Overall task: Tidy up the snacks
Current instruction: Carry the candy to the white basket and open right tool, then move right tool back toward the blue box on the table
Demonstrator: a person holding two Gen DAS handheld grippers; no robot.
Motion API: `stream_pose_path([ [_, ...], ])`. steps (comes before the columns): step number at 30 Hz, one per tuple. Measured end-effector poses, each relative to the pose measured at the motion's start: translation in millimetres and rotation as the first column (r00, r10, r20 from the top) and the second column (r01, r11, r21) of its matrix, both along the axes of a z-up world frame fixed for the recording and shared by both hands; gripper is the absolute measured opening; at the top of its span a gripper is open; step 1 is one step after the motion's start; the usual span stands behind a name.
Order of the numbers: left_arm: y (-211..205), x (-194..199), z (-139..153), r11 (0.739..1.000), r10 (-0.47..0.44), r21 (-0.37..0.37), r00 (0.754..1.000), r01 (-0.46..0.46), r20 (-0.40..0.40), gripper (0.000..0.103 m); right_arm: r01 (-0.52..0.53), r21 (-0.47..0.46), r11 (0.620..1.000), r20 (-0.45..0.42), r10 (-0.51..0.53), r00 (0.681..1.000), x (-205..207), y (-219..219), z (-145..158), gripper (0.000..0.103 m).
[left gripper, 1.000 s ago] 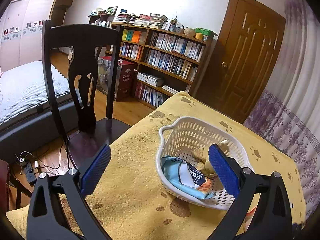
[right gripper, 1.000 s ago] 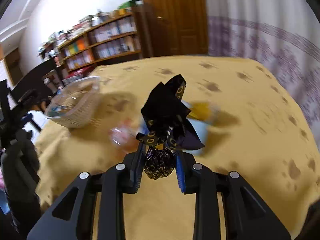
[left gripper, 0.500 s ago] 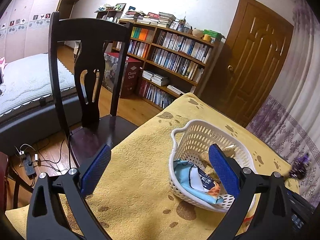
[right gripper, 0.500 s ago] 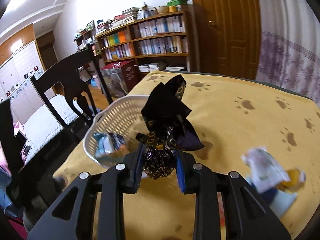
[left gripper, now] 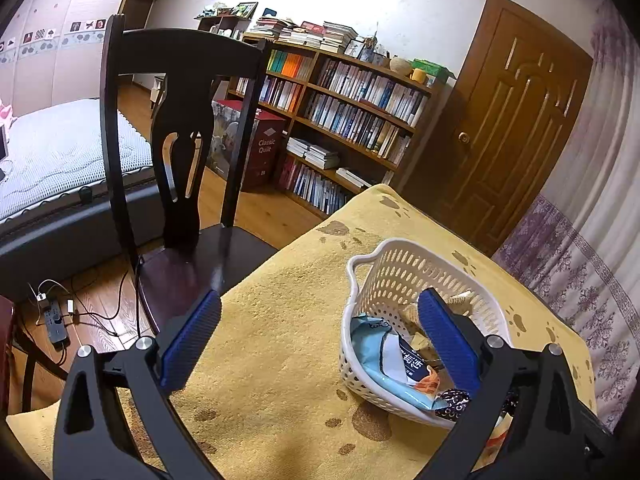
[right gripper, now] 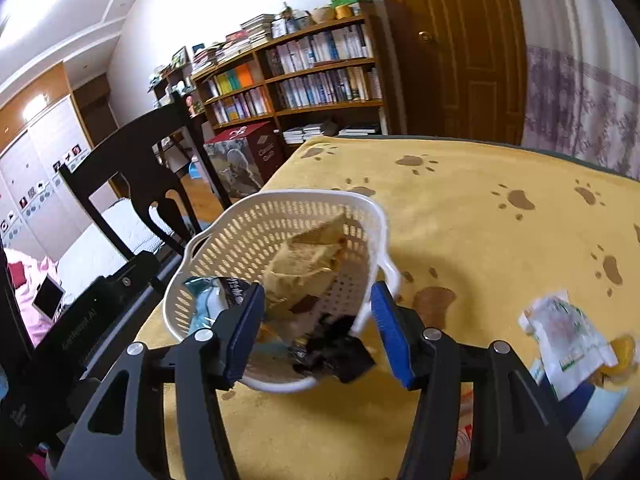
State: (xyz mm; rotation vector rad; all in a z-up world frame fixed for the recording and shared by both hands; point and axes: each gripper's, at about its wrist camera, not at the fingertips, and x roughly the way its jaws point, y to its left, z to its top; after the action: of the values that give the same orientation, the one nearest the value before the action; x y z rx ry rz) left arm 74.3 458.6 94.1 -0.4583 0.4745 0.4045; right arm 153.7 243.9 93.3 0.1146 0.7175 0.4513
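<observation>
A white perforated basket stands on the yellow paw-print cloth. Inside lie a light blue packet, tan packets and a dark wrapped candy at the near rim, blurred in the right wrist view. My right gripper stands open just over the basket's near rim, with the candy loose between and below its blue pads. My left gripper is open and empty, held beside the basket on its left. A white-green packet and other snacks lie on the cloth to the right.
A dark wooden chair stands at the table's left edge. Behind are a bookshelf, a red box, a wooden door and a bed. Cables lie on the floor.
My right gripper carried the dark candy to the basket, opened and let it drop into the basket. The left gripper drifted slightly, staying open.
</observation>
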Motion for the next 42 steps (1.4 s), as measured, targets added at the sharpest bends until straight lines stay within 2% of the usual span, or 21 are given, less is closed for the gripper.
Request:
stream_pose_path([
  [3,-2.7,0.3,0.1,1.000,-0.006,0.005,1.000,0.006,0.001,0.100,0.042,0.021,0.999,0.024,-0.043,0.999,-7.1,-12.0,-0.6,0.070],
  [8,-4.3,0.0,0.4,1.000,-0.012,0.007,1.000,0.012,0.002,0.100,0.103,0.034,0.994,0.082,-0.106,0.991,-15.4,-31.0,1.6,0.079],
  [19,-7.5,0.6,2.0,1.000,-0.021,0.008,1.000,0.021,0.003,0.100,0.243,0.053,0.969,0.061,-0.246,0.967,-27.5,-92.3,-0.3,0.079],
  [24,-8.1,0.5,2.4,1.000,-0.024,0.011,1.000,0.024,0.003,0.100,0.344,0.033,0.938,0.044,-0.345,0.937,-27.7,-133.2,-7.0,0.079],
  [28,-9.9,0.7,3.0,1.000,-0.027,0.013,1.000,0.027,0.003,0.100,0.434,0.006,0.901,0.026,-0.434,0.901,-26.9,-173.7,-15.4,0.079],
  [35,-13.6,1.3,4.2,0.999,-0.033,0.021,0.999,0.033,0.003,0.100,0.522,-0.023,0.853,-0.003,-0.522,0.853,-25.7,-224.0,-31.6,0.080],
  [39,-13.8,1.2,4.1,0.999,-0.032,0.021,0.999,0.032,0.003,0.100,0.535,-0.044,0.844,-0.030,-0.536,0.844,-18.8,-234.2,-42.8,0.080],
  [42,-14.0,1.3,4.1,0.999,-0.031,0.021,1.000,0.031,0.003,0.100,0.502,-0.072,0.862,-0.066,-0.507,0.860,-10.7,-233.7,-53.4,0.080],
])
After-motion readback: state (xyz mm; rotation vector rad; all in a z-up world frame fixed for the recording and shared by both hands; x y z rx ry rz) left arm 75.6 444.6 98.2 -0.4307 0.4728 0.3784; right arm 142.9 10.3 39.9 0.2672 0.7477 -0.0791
